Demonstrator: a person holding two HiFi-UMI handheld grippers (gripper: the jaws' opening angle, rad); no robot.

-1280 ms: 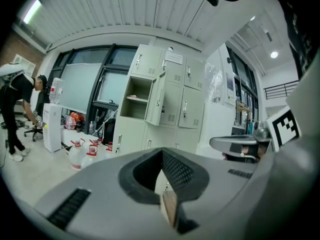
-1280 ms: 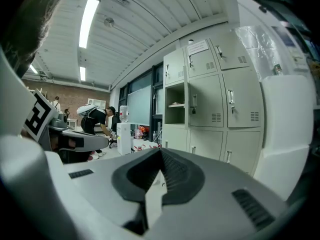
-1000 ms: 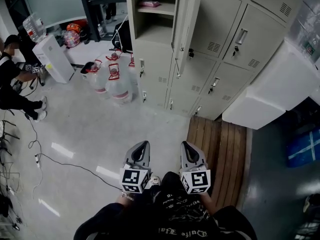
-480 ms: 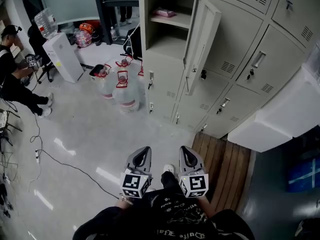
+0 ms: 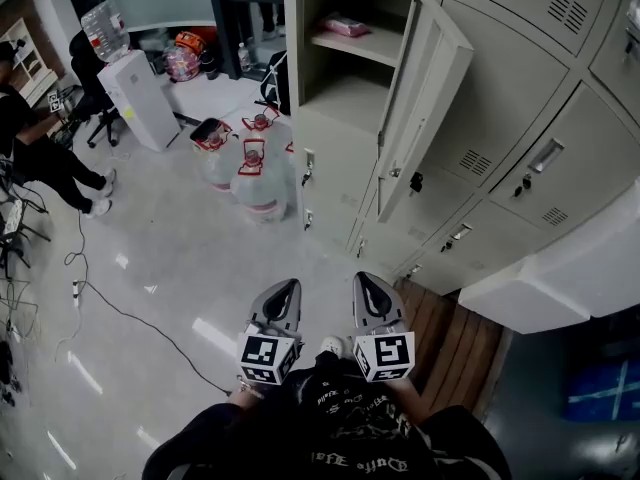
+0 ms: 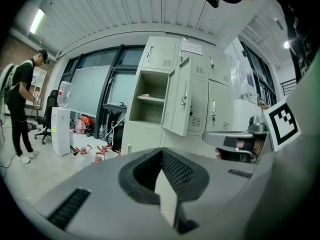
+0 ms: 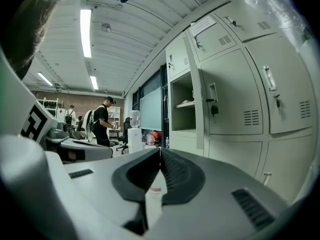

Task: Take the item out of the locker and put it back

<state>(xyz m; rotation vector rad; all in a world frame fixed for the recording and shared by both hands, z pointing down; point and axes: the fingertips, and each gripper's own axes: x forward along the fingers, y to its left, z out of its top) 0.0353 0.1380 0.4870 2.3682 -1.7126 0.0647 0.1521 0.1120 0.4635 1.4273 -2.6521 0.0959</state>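
Locker (image 5: 335,158), door (image 5: 428,108) swung open, holds the pink packet (image 5: 347,26) on its upper shelf, well apart from left gripper (image 5: 288,290) and right gripper (image 5: 364,284) — only their own views show each one's jaws clenched together, empty.

The open locker (image 5: 345,88) and its door (image 5: 425,108) now stand nearer and further right in the head view; the jugs (image 5: 250,178) are closer too.

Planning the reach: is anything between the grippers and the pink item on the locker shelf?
Nothing visible does. The pink item lies on the open compartment's shelf; the door hangs open to its right, and the water jugs stand on the floor to its left.
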